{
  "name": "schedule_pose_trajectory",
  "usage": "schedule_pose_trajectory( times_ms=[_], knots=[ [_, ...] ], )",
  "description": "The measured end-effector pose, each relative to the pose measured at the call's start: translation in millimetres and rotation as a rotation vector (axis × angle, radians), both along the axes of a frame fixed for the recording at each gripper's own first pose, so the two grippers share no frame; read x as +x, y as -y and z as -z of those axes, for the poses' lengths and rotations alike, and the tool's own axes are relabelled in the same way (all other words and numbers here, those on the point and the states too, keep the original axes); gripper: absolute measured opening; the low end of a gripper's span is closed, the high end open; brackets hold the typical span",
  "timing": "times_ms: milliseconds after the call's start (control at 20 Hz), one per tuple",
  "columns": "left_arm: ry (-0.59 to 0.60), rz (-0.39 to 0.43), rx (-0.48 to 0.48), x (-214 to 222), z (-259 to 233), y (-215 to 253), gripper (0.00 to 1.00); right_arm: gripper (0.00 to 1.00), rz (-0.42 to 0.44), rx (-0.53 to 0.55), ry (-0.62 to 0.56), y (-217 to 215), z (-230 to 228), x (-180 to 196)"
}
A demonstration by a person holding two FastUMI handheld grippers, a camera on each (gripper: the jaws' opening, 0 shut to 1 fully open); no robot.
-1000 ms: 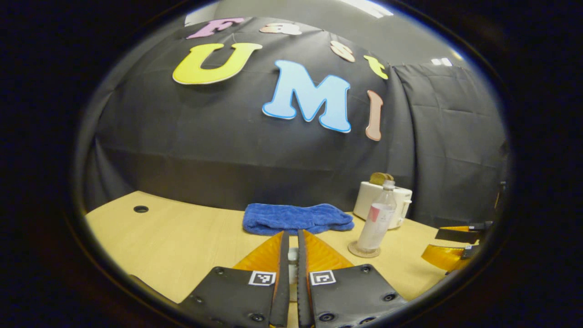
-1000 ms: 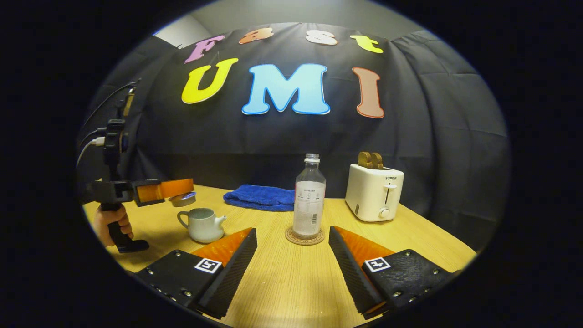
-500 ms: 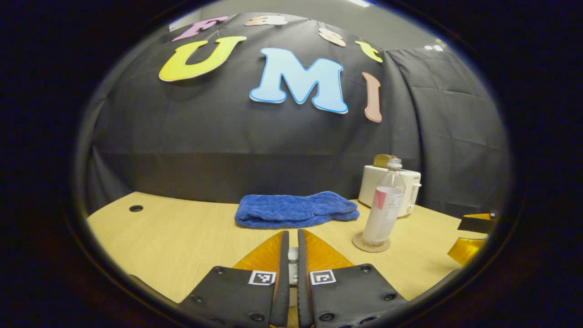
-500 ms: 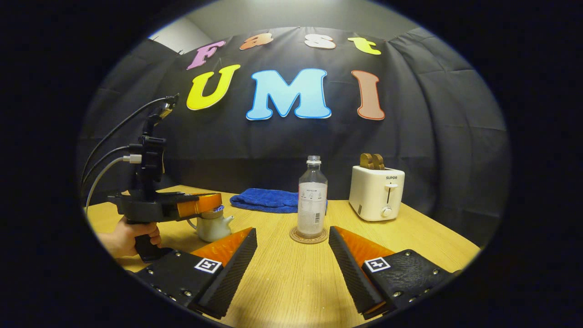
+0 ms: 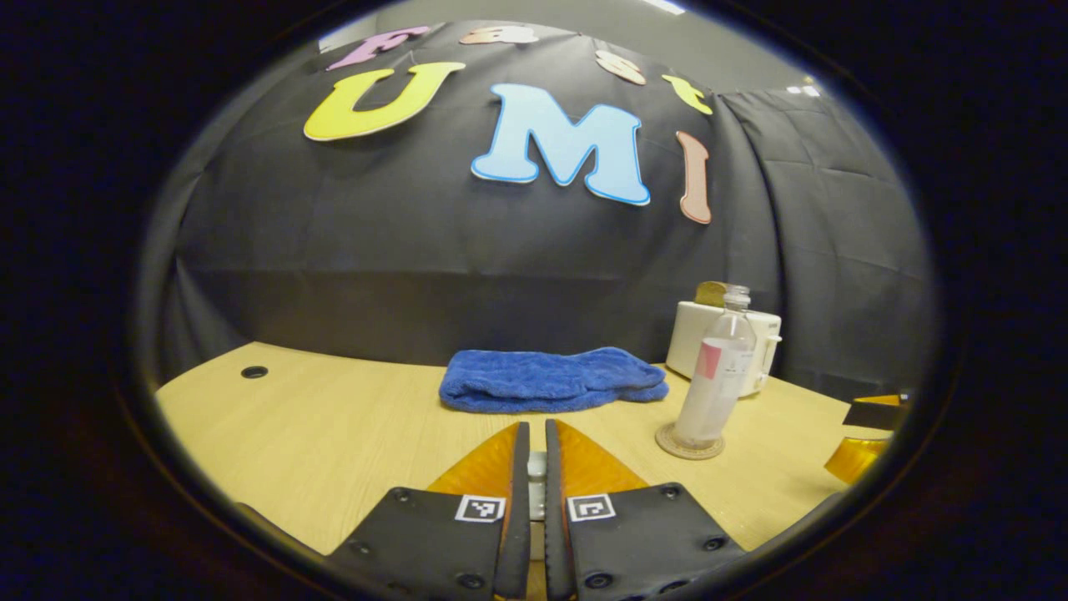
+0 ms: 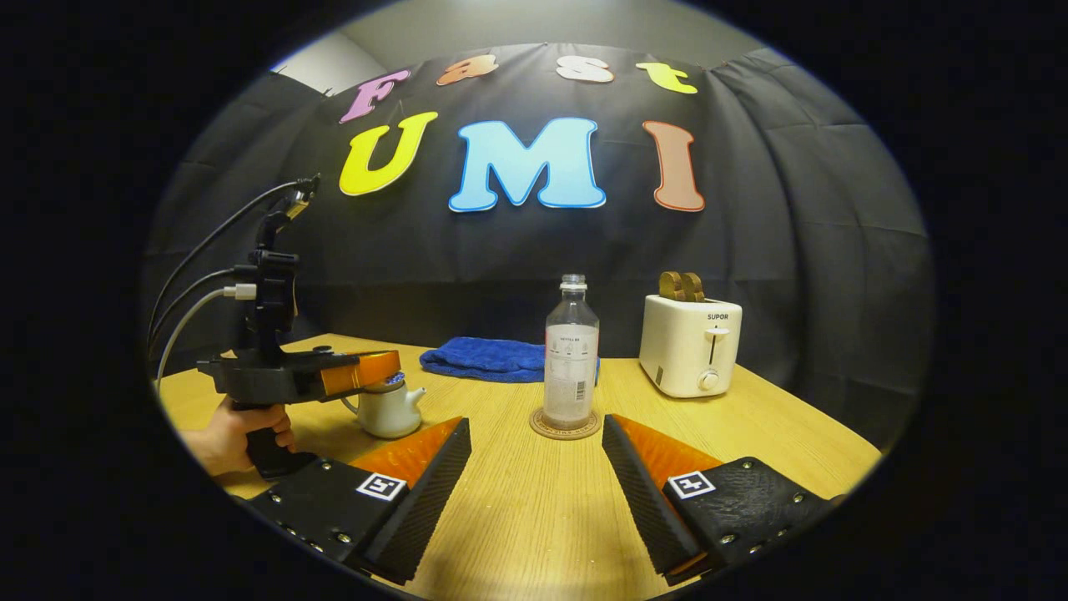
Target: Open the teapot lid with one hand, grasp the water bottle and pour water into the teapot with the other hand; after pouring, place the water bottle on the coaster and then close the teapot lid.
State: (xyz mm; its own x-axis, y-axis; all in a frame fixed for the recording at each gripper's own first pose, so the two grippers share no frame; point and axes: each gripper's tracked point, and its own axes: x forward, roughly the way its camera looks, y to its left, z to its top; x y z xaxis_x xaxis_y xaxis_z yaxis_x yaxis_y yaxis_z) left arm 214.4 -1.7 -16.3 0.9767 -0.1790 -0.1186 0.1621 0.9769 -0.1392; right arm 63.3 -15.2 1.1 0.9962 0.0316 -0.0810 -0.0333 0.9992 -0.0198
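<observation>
In the right gripper view, a hand (image 6: 238, 430) at the far left holds the left tool (image 6: 375, 374), whose fingers reach level over the top of the teapot (image 6: 390, 410) and sit at its lid (image 6: 392, 381). In the left gripper view the same tool's (image 5: 531, 467) fingers are drawn almost together on a small pale piece, apparently the lid's knob (image 5: 535, 474), so it is clenched on the lid. The teapot stands on the tabletop (image 6: 517, 509), spout toward the water bottle (image 6: 571, 355). A blue towel (image 6: 488, 360) lies folded behind, near the wall. The water bottle stands upright on the coaster (image 6: 565, 424), uncapped, at mid tabletop. The right tool (image 6: 536, 467) hangs released before it, fingers spread wide, clear of the bottle. Farther right sits a white toaster (image 6: 689, 346) with bread in its slots.
</observation>
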Motion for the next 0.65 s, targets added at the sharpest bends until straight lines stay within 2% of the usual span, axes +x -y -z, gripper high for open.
schedule_pose_trajectory(
  times_ms=[100, 400, 450, 500, 550, 600, 650],
  knots=[
    [-0.009, 0.015, -0.012, -0.8, 2.7, 2.6, 0.15, 0.98, -0.002, -0.001, -0.008, -1.0, 2.5, 0.8],
    [-0.007, 0.007, 0.03, -9.6, 1.1, 5.5, 0.27, 0.98, 0.01, -0.028, 0.001, -0.3, 0.1, -1.5],
    [-0.004, 0.004, 0.03, -14.3, -0.1, 6.1, 0.39, 0.98, 0.011, -0.031, 0.008, -0.4, -2.0, -2.3],
    [-0.001, 0.01, 0.033, -19.4, -2.0, 6.9, 0.38, 0.98, 0.012, -0.034, 0.01, 0.1, -3.6, -4.0],
    [0.001, 0.004, 0.04, -23.8, -4.0, 6.2, 0.43, 0.98, 0.013, -0.036, 0.01, 1.1, -4.7, -6.6],
    [0.005, 0.007, 0.035, -29.9, -6.2, 5.5, 0.45, 0.98, 0.014, -0.036, 0.014, 1.4, -7.1, -9.9],
    [0.009, -0.001, 0.026, -36.7, -9.2, 4.1, 0.53, 0.98, 0.015, -0.036, 0.021, 1.8, -11.7, -13.7]
  ],
)
